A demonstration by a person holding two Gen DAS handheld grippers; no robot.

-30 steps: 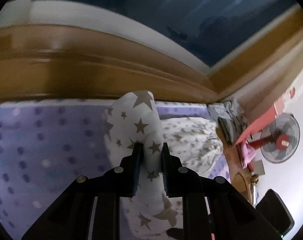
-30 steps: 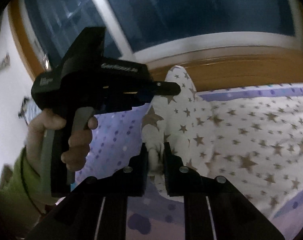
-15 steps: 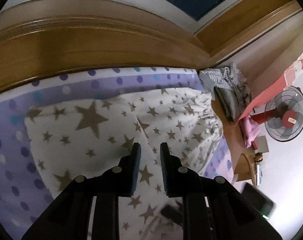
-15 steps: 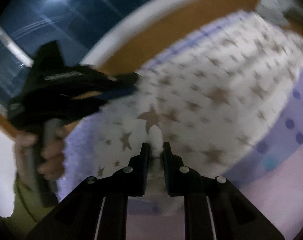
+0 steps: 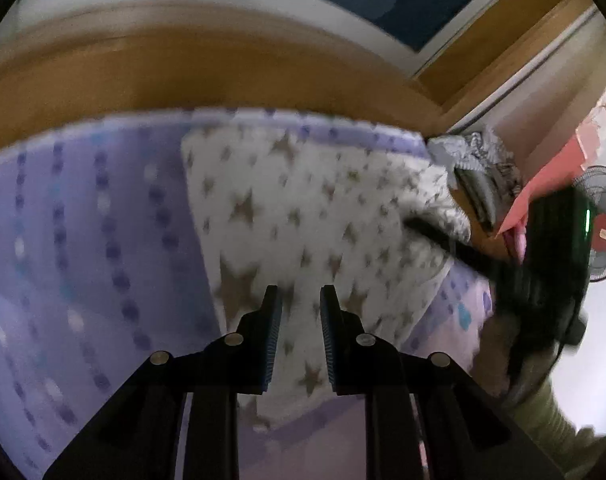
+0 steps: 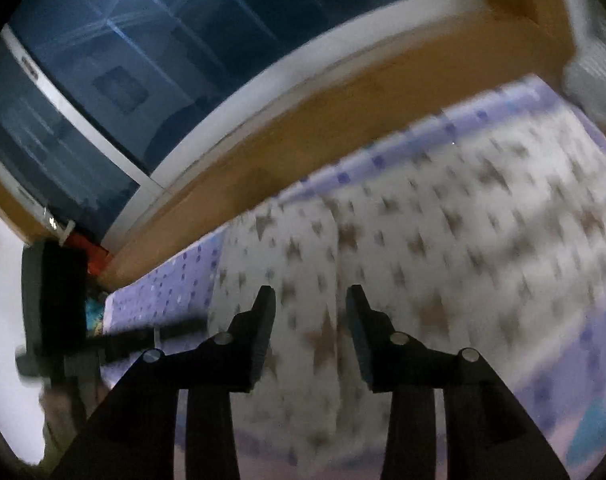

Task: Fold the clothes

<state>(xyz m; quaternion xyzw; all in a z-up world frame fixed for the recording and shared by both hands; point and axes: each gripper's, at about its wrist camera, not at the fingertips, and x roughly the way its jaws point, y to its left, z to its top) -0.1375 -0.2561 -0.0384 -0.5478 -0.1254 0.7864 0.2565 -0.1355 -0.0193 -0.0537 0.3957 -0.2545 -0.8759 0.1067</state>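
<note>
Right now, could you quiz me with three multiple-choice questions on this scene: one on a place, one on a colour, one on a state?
1. Where does the starry cloth lie?
A. on a purple dotted sheet
B. on a bare floor
C. in a basket

2. What colour are its stars?
A. red
B. brown
C. green

3. How is the cloth arranged?
A. mostly spread out
B. rolled into a ball
C. hung on a hanger

Answers:
1 A: the sheet shows around the cloth, below the wooden board.
2 B: the stars are brown on white.
3 A: it lies broad across the sheet in both views.
</note>
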